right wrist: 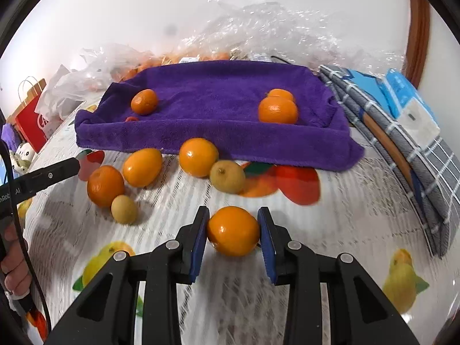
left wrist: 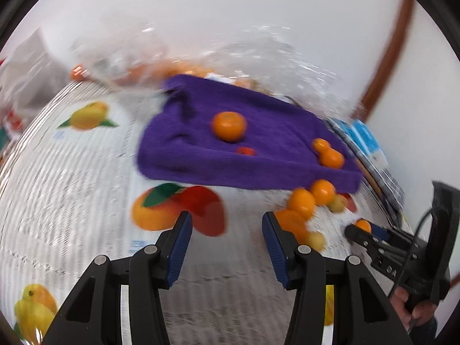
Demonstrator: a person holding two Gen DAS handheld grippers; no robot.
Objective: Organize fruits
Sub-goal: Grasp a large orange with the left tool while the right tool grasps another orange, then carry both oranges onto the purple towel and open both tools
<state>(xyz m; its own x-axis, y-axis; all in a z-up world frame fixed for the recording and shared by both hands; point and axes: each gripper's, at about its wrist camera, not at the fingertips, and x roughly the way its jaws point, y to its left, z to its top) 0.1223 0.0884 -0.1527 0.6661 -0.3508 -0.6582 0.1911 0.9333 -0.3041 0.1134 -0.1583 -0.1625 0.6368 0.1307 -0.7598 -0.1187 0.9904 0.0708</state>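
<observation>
R gripper clamping round glossy orange just above ribbed fruit-print cloth, near fuzzy purple towel. L gripper hanging w/ fingers apart, holding nothing.

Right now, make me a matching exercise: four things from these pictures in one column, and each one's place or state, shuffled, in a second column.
1. left gripper
2. right gripper
3. purple towel
4. checked cloth

A. lying folded to the right of the towel
B. shut on an orange
C. open, holding nothing
D. with three oranges lying on it

Pairs: 1-C, 2-B, 3-D, 4-A
</observation>
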